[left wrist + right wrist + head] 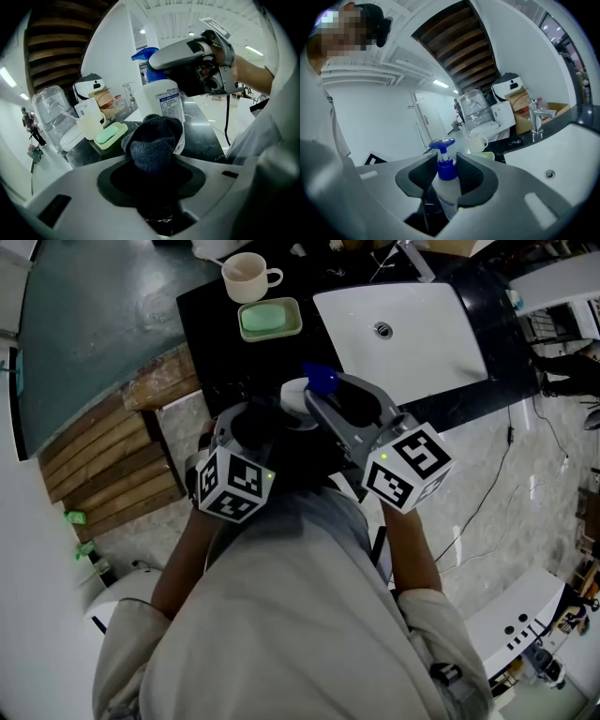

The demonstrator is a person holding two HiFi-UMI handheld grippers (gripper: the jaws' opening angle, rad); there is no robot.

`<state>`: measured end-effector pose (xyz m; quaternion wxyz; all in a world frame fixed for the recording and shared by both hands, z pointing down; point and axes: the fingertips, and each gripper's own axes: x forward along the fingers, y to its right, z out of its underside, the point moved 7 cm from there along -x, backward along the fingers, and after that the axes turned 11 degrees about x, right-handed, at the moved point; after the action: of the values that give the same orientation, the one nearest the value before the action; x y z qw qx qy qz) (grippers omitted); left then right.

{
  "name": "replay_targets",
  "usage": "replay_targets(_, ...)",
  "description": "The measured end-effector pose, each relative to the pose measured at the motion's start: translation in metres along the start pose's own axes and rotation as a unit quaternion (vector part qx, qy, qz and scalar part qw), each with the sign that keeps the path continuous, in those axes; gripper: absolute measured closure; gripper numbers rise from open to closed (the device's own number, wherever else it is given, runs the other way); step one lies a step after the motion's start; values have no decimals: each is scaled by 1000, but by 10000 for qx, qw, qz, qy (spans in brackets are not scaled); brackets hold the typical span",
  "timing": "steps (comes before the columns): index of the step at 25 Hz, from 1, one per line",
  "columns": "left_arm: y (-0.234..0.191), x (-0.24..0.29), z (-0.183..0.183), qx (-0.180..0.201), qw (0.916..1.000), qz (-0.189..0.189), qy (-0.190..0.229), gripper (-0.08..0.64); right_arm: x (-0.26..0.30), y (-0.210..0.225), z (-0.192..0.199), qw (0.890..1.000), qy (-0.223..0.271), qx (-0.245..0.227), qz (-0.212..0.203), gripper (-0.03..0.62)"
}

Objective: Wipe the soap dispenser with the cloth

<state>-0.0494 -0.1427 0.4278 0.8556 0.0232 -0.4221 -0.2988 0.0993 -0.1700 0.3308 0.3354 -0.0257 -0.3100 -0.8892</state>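
1. Right gripper (pixel 446 174): jaws pinch the dispenser (pixel 165 101) at its shoulder, just under the blue pump (pixel 442 145). The pump pokes up between them and the bottle is roughly upright.
2. Left gripper (pixel 152 174): jaws are clamped on the cloth (pixel 155 140). A dark wad bulges past the tips and touches the lower label side of the bottle.
3. Location: the dispenser is held by the near edge of the counter (pixel 211 343), in front of the person. The sink (pixel 422 343) is far right; the cup (pixel 248 277) and soap dish (pixel 270 319) are far, well apart from it. The cloth hides the base, so I can't tell if it rests on anything.
4. Step in hand, as I read it: wiping the bottle body. The cloth is on one face only, so most of the surface probably remains.
5. Doing it well:
   - Hold the right hand steady and let the left do the stroking.
   - Run the wad up and down the label with light pressure, pushing toward the right jaws rather than across them.
   - Roll the bottle to bring up the hidden faces.
   - The shoulder under the pads needs a regrip.
6. Risks:
   - A sideways shove could twist the bottle in the pads.
   - Bumping the pump may dispense soap.
   - The wad could pull out of the left jaws if it drags.
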Motion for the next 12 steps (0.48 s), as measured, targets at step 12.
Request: replay_targets(12, -4, -12, -11, 94, 9998, -124, 140, 397, 1, -3, 3, 9998, -71, -155, -38, 471)
